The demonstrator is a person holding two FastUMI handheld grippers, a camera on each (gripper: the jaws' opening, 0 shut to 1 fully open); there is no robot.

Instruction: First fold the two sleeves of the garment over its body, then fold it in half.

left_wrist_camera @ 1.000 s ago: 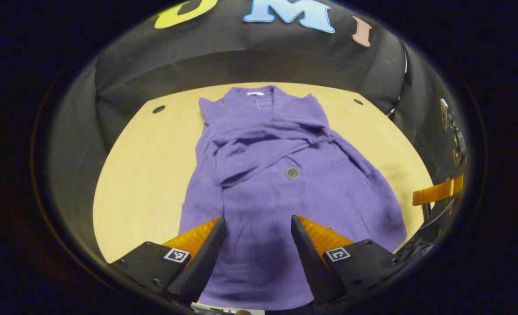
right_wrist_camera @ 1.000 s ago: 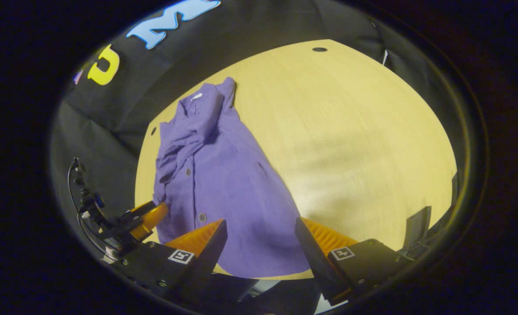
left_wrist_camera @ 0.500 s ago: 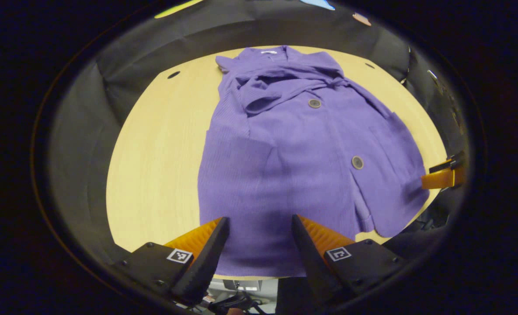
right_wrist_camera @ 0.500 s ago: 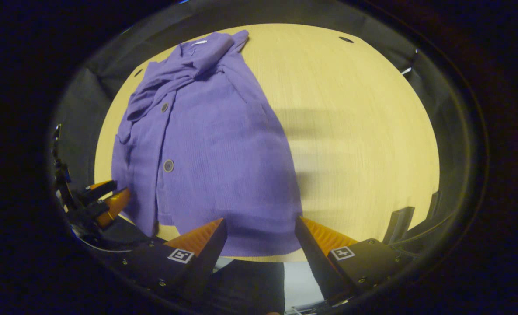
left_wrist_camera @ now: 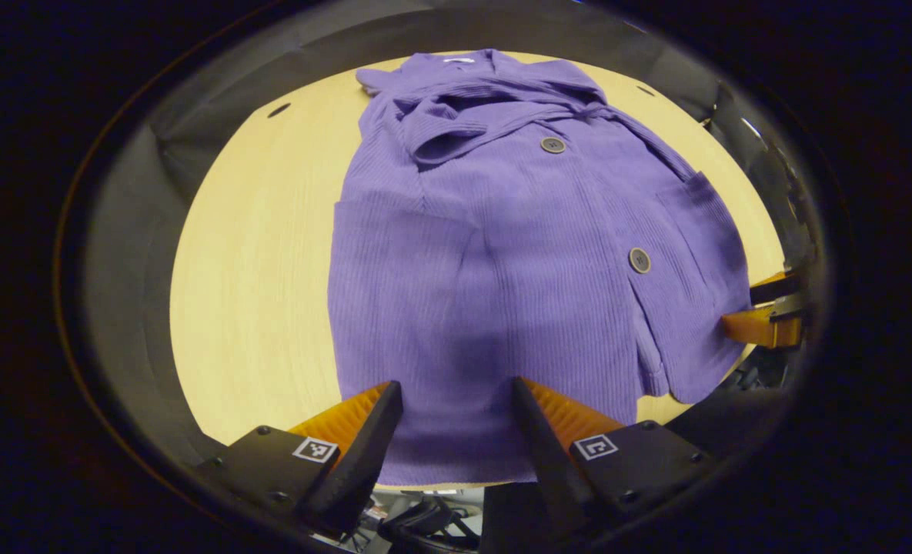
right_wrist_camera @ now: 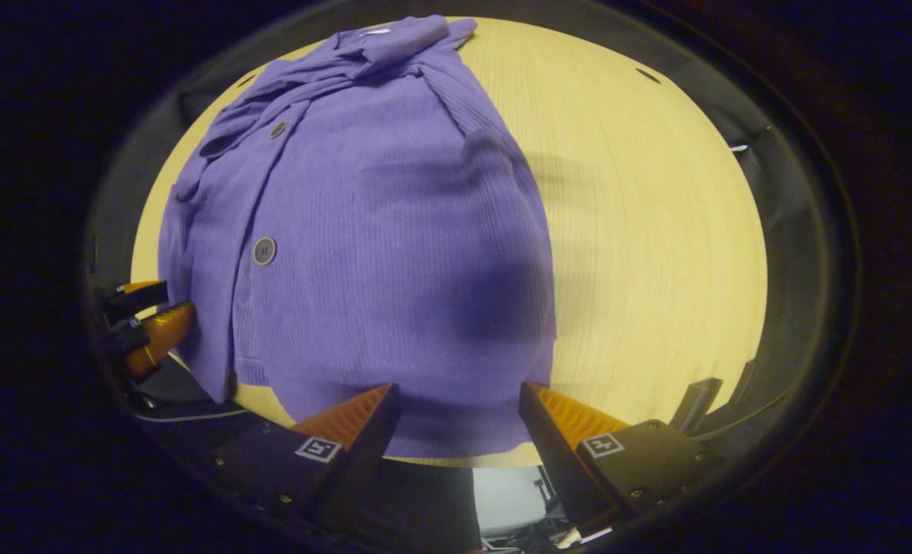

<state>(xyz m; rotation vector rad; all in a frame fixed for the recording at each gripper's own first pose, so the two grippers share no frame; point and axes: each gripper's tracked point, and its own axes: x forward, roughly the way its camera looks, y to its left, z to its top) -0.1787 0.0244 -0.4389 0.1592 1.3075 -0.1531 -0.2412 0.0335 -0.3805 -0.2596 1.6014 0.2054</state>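
1. Garment (left_wrist_camera: 517, 254), purple ribbed button-up, lies flat on wooden table (left_wrist_camera: 255, 254), center of both views, sleeves already crossed over the chest.
2. Looks soft, light, floppy; likely best pinched at the two hem corners.
3. Long axis runs bottom to top of frame: hem low, collar at top.
4. Left gripper (left_wrist_camera: 452, 419) and right gripper (right_wrist_camera: 456, 423) spread, empty, poised at the hem.

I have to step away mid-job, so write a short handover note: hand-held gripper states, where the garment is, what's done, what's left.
Left hand-held gripper: open, holding nothing, poised at the near hem.
Right hand-held gripper: open, holding nothing, poised at the near hem on its side.
Purple garment: lies flat on the wooden table, collar far.
Done: both sleeves lie folded across the chest.
Left: pinch the hem with both, fold in half toward the collar.
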